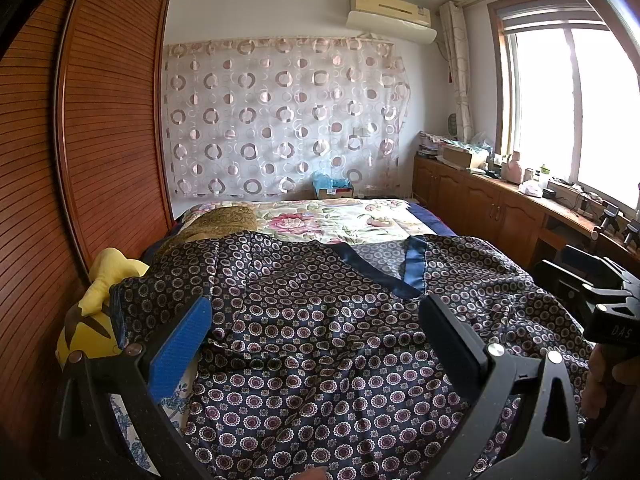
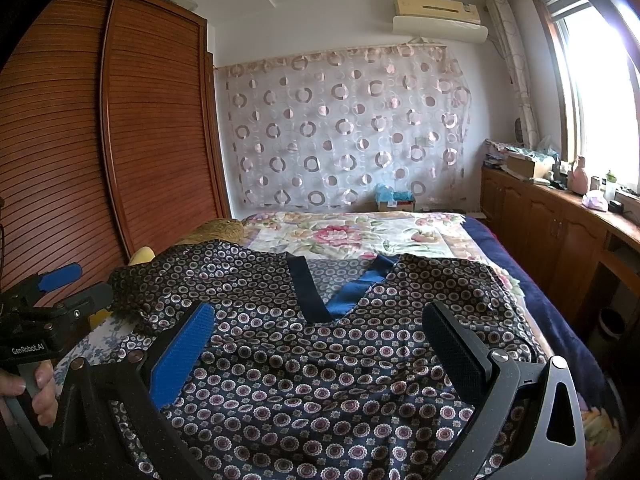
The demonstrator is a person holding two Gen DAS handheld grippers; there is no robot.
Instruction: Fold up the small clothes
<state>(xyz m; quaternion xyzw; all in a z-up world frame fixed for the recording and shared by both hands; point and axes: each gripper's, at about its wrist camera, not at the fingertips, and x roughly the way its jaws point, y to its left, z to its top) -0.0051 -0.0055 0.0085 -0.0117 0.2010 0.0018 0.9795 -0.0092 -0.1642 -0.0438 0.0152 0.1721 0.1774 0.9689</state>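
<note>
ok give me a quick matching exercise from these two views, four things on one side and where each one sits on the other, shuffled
Things:
1. patterned garment
2. yellow plush toy
3. air conditioner
4. blue collar band

Places:
A. high on the far wall
B. spread on the bed under both open grippers
C. forming a V at the garment's neck
D. beside the wooden wardrobe, at the bed's left edge

Pairs: 1-B, 2-D, 3-A, 4-C

Both wrist views sit low and close over the bed [image 1: 420, 216], facing 12 o'clock toward the curtain [image 2: 344, 128]; both share the patterned shirt [image 1: 320, 340].
</note>
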